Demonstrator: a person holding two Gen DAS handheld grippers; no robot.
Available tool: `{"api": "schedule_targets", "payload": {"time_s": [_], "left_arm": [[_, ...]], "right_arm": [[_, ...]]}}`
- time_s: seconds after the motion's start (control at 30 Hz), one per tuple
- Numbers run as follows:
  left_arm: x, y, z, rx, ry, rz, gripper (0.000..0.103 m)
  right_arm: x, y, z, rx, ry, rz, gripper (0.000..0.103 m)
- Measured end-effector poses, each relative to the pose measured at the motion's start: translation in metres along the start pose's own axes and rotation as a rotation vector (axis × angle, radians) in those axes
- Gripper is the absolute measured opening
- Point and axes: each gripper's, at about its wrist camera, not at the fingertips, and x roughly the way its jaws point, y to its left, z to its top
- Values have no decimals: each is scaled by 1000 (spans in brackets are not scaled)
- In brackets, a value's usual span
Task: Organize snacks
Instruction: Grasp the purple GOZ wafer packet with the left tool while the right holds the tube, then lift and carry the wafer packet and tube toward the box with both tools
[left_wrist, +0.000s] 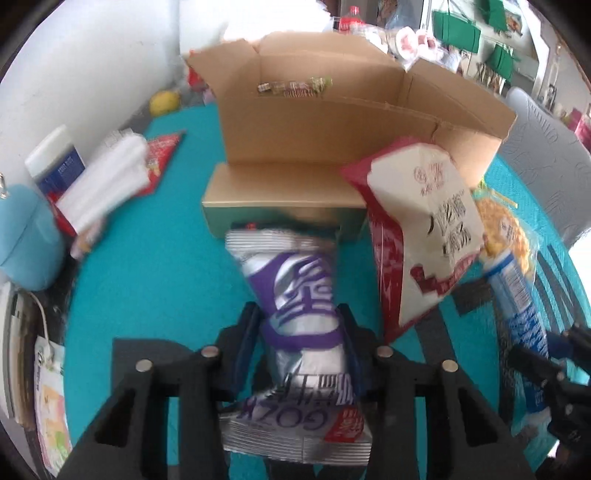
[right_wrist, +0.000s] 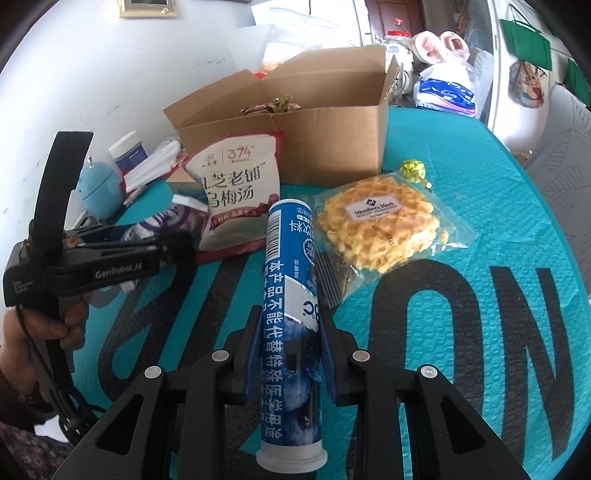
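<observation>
Both fingers (left_wrist: 345, 332) pinch my crinkly foil packet (left_wrist: 295, 295); right gripper (right_wrist: 290, 332) clamps a smooth blue tube (right_wrist: 291, 295), box (right_wrist: 332, 147) at twelve o'clock

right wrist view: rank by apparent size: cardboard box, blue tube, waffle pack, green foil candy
1. cardboard box
2. blue tube, held in the right gripper; it sits nearest the lens, so it looks inflated
3. waffle pack, close to the tube in apparent area, so the order of 2 and 3 is unsure
4. green foil candy
</observation>
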Motion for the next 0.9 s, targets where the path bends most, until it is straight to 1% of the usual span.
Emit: {"api": "schedule_targets", "payload": {"time_s": [0.03, 0.13, 0.3, 0.5, 0.57, 0.67, 0.77, 0.83, 0.9], "left_arm": [[0, -1, 0, 3, 6, 4, 38], [-3, 0, -2, -11, 32, -18, 38], [-12, -8, -15, 62, 59, -21, 38], [-25, -18, -33, 95, 75, -70, 38], [-28, -22, -38, 108, 65, -81, 38], [-29, -28, -43, 142, 19, -80, 38], [-29, -21, -44, 101, -23, -118, 38], [-28, -19, -45, 105, -52, -127, 38], [-28, -21, -45, 117, -59, -122, 38]], "right_arm": [[1, 0, -1, 1, 3, -1, 28], [3, 0, -3, -1, 13, 3, 28], [6, 0, -4, -14, 22, 9, 28], [3, 1, -5, -25, 24, 9, 28], [2, 3, -6, -36, 32, 10, 28], [1, 7, -7, -70, 40, 11, 28], [1, 9, -7, -80, 46, 4, 28], [2, 9, -6, -81, 50, 0, 28], [2, 10, -7, -82, 49, -9, 28]]}}
